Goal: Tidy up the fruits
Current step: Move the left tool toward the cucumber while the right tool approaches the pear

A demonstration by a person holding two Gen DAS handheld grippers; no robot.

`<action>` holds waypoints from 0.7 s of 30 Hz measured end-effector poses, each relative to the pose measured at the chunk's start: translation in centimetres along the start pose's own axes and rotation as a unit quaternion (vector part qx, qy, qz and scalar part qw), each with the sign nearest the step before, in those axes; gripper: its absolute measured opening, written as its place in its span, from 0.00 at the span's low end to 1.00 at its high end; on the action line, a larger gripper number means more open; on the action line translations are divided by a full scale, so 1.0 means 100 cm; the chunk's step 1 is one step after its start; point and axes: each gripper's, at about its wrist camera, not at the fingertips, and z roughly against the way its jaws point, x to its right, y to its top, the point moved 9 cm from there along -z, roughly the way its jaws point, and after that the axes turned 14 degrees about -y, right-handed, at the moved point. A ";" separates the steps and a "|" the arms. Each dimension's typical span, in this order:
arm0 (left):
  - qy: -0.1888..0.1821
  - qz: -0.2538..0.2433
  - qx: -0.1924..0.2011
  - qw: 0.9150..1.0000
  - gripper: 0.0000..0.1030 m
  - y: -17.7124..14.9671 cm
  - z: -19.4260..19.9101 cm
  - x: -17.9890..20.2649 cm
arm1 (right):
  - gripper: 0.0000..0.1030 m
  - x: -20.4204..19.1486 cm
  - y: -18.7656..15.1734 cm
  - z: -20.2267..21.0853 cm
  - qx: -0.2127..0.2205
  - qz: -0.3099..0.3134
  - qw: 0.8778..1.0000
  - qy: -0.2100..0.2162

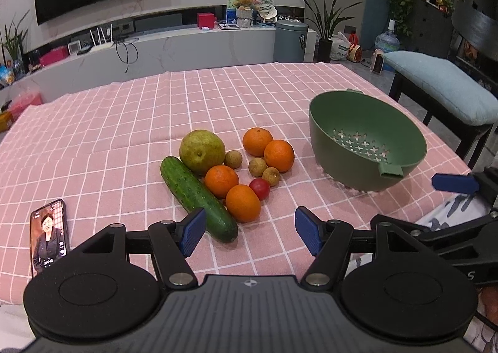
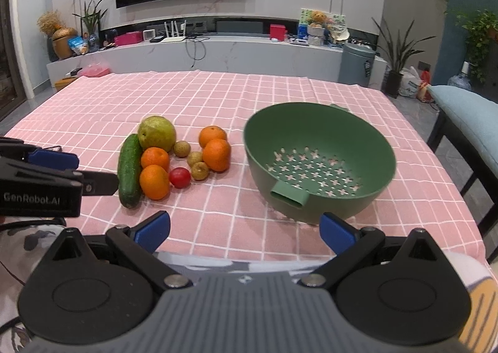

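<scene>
Now I held both claws agape and empty, left (image 1: 250,233) near the cucumber (image 1: 197,197), right (image 2: 244,230) before the colander (image 2: 319,163); fruits (image 2: 154,182) sat piled on the cloth (image 2: 218,98).

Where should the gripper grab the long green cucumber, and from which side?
Probably around the cucumber's near half, jaws straddling its narrow width from above. It lies flat and long, its near end pointing toward the open left gripper. Two oranges touch its right side farther up, so the free near end gives the fingers more room.
</scene>
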 end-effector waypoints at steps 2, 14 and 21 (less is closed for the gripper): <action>-0.008 0.013 -0.002 1.000 0.74 0.003 0.000 -0.006 | 0.86 -0.005 0.004 0.000 0.002 0.003 1.000 0.011; -0.025 0.116 -0.031 0.992 0.52 0.025 -0.019 -0.059 | 0.60 -0.046 0.042 -0.029 0.008 0.053 0.996 0.067; -0.014 0.129 -0.040 0.991 0.52 0.041 -0.041 -0.087 | 0.59 -0.075 0.070 -0.058 0.008 0.075 0.992 0.101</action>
